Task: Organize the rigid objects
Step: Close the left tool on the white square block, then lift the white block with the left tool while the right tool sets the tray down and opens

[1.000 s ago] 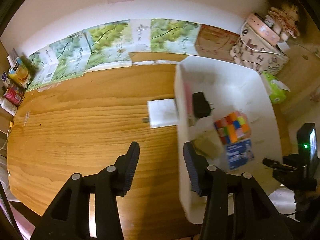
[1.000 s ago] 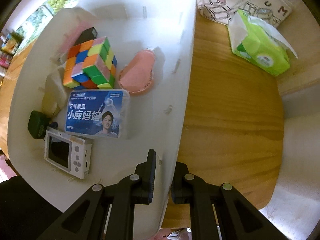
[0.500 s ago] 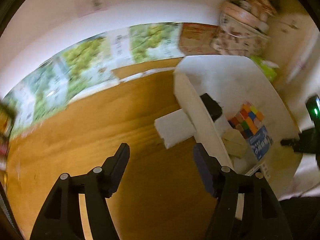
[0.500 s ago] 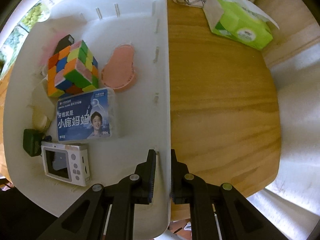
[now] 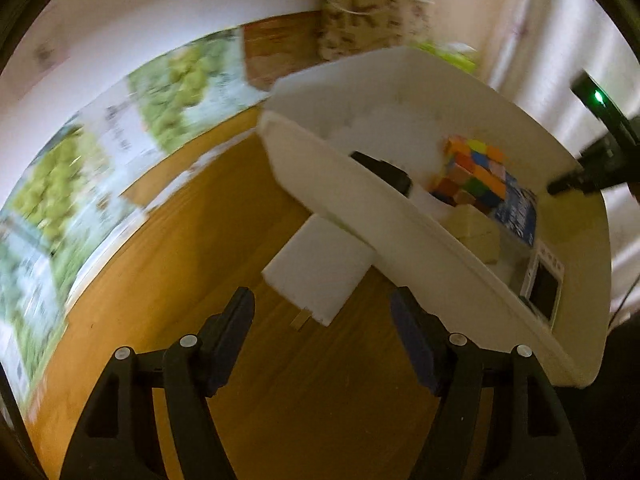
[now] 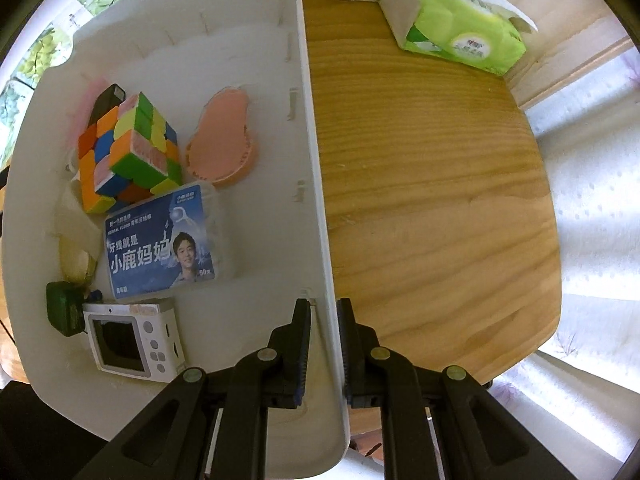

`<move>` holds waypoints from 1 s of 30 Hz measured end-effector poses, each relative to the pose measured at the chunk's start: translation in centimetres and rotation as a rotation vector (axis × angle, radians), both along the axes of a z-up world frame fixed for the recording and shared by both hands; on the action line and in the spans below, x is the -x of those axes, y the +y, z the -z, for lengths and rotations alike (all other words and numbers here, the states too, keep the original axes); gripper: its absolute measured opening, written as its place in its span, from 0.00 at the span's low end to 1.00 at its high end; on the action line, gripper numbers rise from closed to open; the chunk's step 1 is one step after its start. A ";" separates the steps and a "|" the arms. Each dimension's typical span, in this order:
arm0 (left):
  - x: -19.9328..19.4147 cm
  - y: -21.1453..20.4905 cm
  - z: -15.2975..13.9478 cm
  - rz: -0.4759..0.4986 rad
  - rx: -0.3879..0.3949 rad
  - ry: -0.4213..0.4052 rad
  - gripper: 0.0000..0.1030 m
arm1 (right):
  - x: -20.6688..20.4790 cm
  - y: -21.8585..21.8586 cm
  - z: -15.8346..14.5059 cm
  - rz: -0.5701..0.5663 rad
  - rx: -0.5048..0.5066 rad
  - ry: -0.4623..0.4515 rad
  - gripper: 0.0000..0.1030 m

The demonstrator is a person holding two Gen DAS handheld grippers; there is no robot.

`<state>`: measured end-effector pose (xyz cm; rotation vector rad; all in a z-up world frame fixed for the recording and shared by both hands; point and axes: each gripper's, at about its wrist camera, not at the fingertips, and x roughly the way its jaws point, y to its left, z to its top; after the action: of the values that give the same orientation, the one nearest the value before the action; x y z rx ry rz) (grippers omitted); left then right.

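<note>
A big round wooden table (image 6: 432, 184) fills most of the room. Its top is a warm yellow-brown with long lines in the wood. Behind it is a plain white wall (image 5: 168, 20). Green grape pictures (image 5: 180, 80) lean along the bottom of that wall. On the other side hangs a white curtain (image 6: 592, 208) with bright light coming through.
</note>
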<state>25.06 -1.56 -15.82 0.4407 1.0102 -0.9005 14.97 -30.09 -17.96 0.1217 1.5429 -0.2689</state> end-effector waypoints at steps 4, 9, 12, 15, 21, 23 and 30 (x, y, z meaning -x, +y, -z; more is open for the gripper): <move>-0.6 -0.7 1.0 0.083 0.000 0.001 0.72 | 0.0 -0.2 -0.1 0.014 0.001 0.000 0.14; -1.1 -1.5 1.4 0.174 0.012 -0.022 0.72 | 0.1 -0.1 -0.3 0.027 0.010 -0.002 0.15; -1.6 -1.9 1.5 0.202 0.018 -0.035 0.72 | 0.0 -0.1 -0.3 0.031 0.014 -0.003 0.15; -2.1 -2.4 1.5 0.233 0.034 -0.021 0.72 | 0.0 0.0 -0.3 0.032 0.016 -0.003 0.15; -1.8 -3.3 1.4 0.340 0.013 -0.072 0.72 | 0.0 0.0 -0.3 0.032 0.017 -0.006 0.15; -1.7 -3.3 1.5 0.367 0.012 -0.069 0.72 | 0.0 0.0 -0.3 0.030 0.017 -0.007 0.15; -1.2 -3.6 1.8 0.432 -0.001 -0.108 0.71 | 0.1 0.0 -0.4 0.027 0.019 -0.010 0.16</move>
<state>26.23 -5.13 -17.65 0.7184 0.8285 -1.2467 14.88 -30.06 -17.61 0.1284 1.5297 -0.3039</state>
